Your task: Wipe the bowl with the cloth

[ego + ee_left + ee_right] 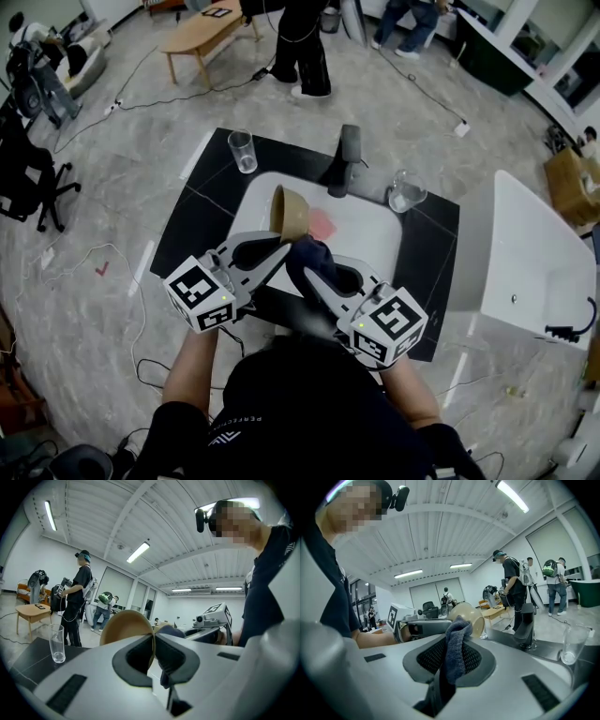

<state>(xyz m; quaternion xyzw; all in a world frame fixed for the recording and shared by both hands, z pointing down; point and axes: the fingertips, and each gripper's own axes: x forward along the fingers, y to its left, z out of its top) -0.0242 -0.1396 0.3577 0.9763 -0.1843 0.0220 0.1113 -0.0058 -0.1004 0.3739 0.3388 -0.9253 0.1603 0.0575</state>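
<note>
Right gripper (309, 272): jaws clamped on dark blue cloth (453, 653), cloth touching bowl (291, 211) at its 11 o'clock. Left gripper (277, 246): jaws pinched on bowl rim, bowl tipped on edge above white sink (380, 225). Glass (242, 150) at sink's 10 o'clock, second glass (406, 192) at 2 o'clock.

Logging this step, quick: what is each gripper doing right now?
Left gripper: shut on the rim of the tan round bowl.
Right gripper: shut on the dark blue-grey cloth.
</note>
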